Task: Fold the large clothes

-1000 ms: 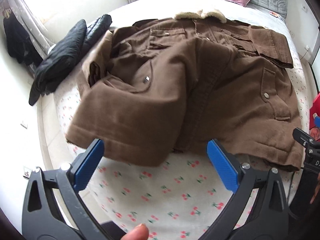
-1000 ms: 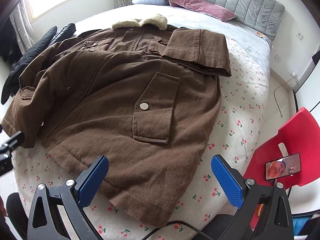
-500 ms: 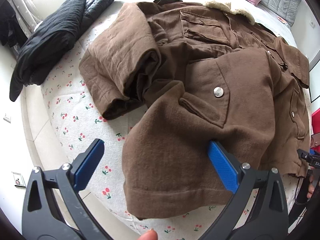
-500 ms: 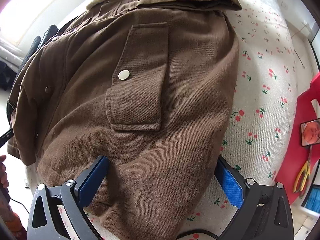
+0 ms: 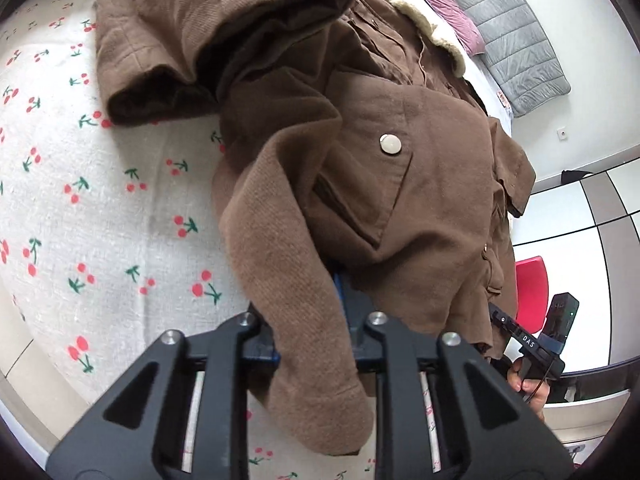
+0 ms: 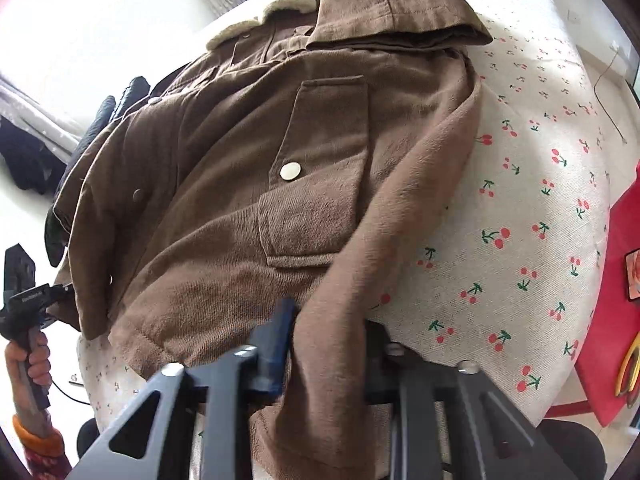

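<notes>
A large brown jacket [image 5: 400,184] with a fleece collar lies front-up on a cherry-print bedsheet [image 5: 100,216]; it also fills the right wrist view [image 6: 248,184]. My left gripper [image 5: 310,328] is shut on the jacket's bottom hem at its left corner, cloth bunched between the blue pads. My right gripper [image 6: 324,344] is shut on the hem at the right corner, a fold of cloth draped over the jaws. A sleeve is folded across the chest near the collar [image 6: 264,16].
A black coat [image 6: 96,120] lies beyond the jacket's far left side. Pink and grey pillows [image 5: 472,8] sit at the bed head. A red chair [image 6: 616,280] stands beside the bed on the right. Each view shows the other handheld gripper [image 5: 536,344] at the hem.
Both grippers moved down and forward to the jacket's bottom hem and closed on it; they were open and above the bed before.
</notes>
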### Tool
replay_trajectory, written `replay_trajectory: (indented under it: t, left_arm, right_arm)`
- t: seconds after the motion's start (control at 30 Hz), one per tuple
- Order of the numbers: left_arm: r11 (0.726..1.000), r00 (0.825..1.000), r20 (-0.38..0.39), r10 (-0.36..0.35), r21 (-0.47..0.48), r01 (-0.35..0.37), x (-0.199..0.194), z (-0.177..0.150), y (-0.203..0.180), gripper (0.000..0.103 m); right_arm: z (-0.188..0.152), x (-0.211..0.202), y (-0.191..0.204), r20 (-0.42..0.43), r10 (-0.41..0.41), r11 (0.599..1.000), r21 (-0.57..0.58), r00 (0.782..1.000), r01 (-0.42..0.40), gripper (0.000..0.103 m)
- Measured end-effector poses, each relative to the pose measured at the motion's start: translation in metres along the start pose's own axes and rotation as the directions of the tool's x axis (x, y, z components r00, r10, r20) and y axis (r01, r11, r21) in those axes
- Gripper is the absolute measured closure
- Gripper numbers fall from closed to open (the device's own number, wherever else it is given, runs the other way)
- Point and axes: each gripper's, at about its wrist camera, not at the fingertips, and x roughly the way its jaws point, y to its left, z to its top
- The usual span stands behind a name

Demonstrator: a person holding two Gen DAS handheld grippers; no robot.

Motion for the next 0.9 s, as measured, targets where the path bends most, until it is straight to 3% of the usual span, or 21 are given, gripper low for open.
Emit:
replay_trajectory:
  t: [0.2, 0.4, 0.47, 0.57, 0.63, 0.7, 0.77, 0.83, 0.9]
  left_arm:
    - [0.996, 0.993, 0.077, -0.089, -0.015, 0.091, -0.050, -0.030, -0.021, 0.092]
    - [0.992, 0.979, 0.164, -0.124, 0.026, 0.121, -0.117, -0.060, -0.053, 0.094]
    - [0.989, 0.976, 0.166, -0.143, 0.053, 0.135, -0.135, -0.074, -0.063, 0.094]
    - [0.986, 0.985, 0.118, -0.127, 0.120, 0.112, -0.135, -0.096, -0.084, 0.094]
    - [0.985, 0.996, 0.075, -0.040, 0.168, 0.027, -0.114, -0.109, -0.091, 0.093]
    - [0.967, 0.989, 0.068, 0.130, 0.213, -0.141, -0.089, -0.117, -0.086, 0.090]
    - [0.917, 0.955, 0.049, 0.293, 0.269, -0.295, -0.062, -0.124, -0.076, 0.075]
    - [0.865, 0.908, -0.003, 0.419, 0.305, -0.398, -0.040, -0.127, -0.063, 0.066]
    - [0.845, 0.897, 0.027, 0.441, 0.323, -0.426, -0.042, -0.130, -0.059, 0.052]
  right_arm:
    - [0.009, -0.071, -0.019, 0.126, 0.142, 0.990, 0.005, 0.982, -0.144, 0.097]
    - [0.027, -0.155, -0.042, 0.284, 0.106, 0.994, -0.045, 0.953, -0.097, 0.098]
    - [0.031, -0.180, -0.055, 0.320, 0.082, 0.997, -0.038, 0.944, -0.073, 0.098]
    - [0.035, -0.199, -0.079, 0.324, 0.036, 0.999, -0.016, 0.945, -0.033, 0.098]
    - [0.035, -0.195, -0.097, 0.297, 0.000, 1.000, 0.011, 0.955, -0.003, 0.098]
    - [0.032, -0.173, -0.113, 0.242, -0.060, 0.998, 0.028, 0.969, 0.055, 0.097]
    - [0.027, -0.145, -0.122, 0.177, -0.134, 0.991, 0.034, 0.975, 0.130, 0.096]
    - [0.026, -0.118, -0.128, 0.110, -0.214, 0.977, 0.015, 0.971, 0.214, 0.087]
    - [0.021, -0.102, -0.136, 0.049, -0.262, 0.965, 0.009, 0.964, 0.262, 0.079]
